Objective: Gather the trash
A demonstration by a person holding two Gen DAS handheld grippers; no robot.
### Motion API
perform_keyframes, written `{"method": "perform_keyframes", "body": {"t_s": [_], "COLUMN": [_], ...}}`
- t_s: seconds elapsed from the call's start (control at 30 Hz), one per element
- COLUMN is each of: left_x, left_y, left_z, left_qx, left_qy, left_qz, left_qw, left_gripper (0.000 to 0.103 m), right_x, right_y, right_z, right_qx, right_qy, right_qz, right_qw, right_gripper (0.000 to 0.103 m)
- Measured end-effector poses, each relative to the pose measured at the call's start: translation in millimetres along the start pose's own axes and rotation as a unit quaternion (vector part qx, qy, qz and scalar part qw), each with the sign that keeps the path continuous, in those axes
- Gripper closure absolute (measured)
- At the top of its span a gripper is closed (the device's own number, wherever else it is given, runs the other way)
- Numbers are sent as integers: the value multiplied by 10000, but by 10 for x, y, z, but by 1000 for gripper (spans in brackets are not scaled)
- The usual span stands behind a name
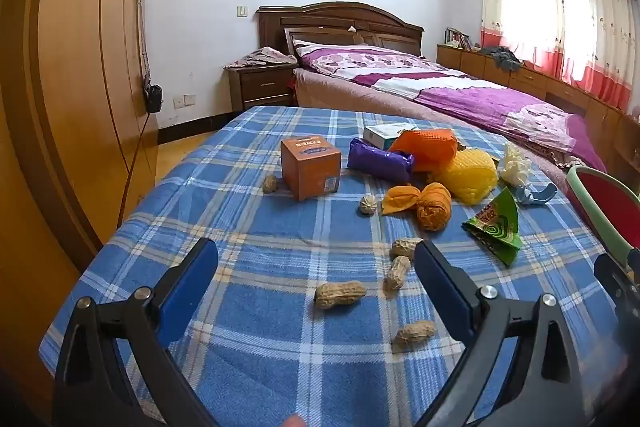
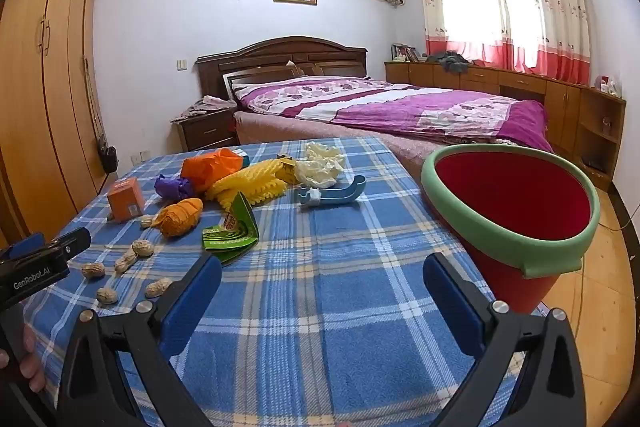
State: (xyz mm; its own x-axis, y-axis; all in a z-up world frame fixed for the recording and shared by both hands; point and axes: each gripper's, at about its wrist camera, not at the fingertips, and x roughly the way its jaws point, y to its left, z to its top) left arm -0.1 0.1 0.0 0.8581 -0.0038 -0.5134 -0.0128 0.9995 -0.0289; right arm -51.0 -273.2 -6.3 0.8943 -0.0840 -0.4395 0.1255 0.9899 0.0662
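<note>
left tongs [image 1: 316, 269] spread wide, nothing between the blue pads [image 1: 192, 279], tilted downward. right tongs [image 2: 322, 291] likewise wide and empty, tilted downward. fingers [image 2: 30, 359] wrap the left tongs' handle, seen at right view's edge.

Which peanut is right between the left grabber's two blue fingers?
The big peanut lying sideways, centred in the left hand-held gripper. The other peanuts sit further right, near its right finger.
</note>
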Motion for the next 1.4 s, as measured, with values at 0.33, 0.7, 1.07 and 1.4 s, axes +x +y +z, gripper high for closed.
{"method": "perform_keyframes", "body": {"t_s": [0.33, 0.7, 1.07, 1.4], "left_x": [2, -27, -20, -8], "left_y": [-8, 2, -4, -21], "left_z": [-7, -19, -17, 1], "left_qx": [-11, 9, 6, 1], "left_qy": [-21, -1, 8, 8], "left_qz": [-27, -3, -8, -17], "left_qw": [10000, 10000, 10000, 10000], "left_gripper": [5, 5, 5, 5], "right_x": [-12, -16, -36, -5], "right_y": [-3, 5, 32, 34], "right_z": [2, 2, 6, -2], "right_qx": [37, 36, -10, -30], "right_qy": [-6, -19, -11, -14], "right_qz": [13, 15, -8, -17], "right_qw": [10000, 10000, 10000, 10000], "right_gripper": [0, 0, 0, 0]}}
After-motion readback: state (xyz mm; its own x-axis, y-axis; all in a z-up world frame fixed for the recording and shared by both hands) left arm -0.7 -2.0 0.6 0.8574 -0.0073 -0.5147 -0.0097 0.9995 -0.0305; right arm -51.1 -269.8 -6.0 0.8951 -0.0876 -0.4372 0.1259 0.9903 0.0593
